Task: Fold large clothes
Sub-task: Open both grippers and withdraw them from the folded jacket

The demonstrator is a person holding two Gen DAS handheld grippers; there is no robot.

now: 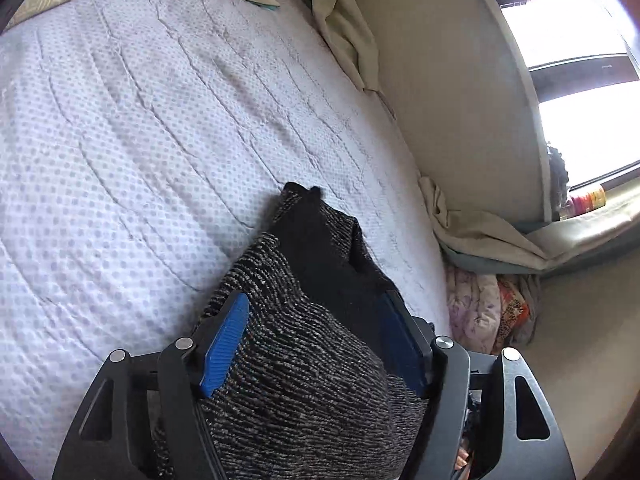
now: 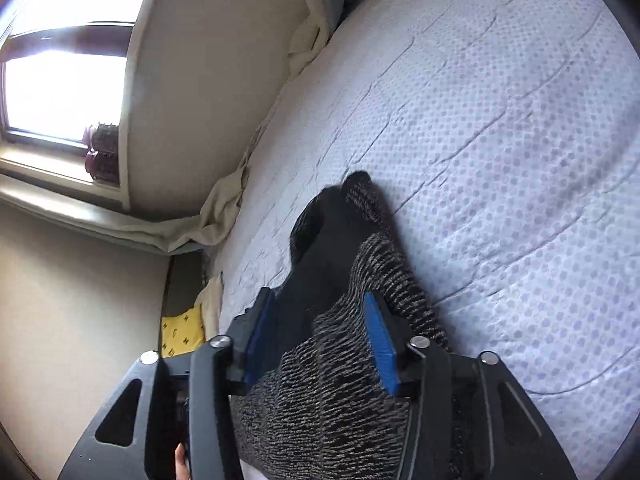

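A dark knitted garment [image 1: 304, 344], black with grey marl stripes and a plain black edge, fills the space between the blue pads of my left gripper [image 1: 316, 312], which is shut on a thick bunch of it above the bed. The same garment [image 2: 336, 368] sits between the blue pads of my right gripper [image 2: 320, 312], also shut on a bunch of it. In both views a black corner of the knit sticks out past the fingertips. The rest of the garment hangs below the cameras, hidden.
A white quilted bedspread [image 1: 160, 140] with pale purple dots covers the bed [image 2: 500, 140]. A beige headboard panel [image 1: 452, 92] and crumpled cream sheets [image 1: 348, 28] line its edge. A bright window [image 2: 60, 84], sill with jars, and folded bedding [image 1: 488, 304] lie beyond.
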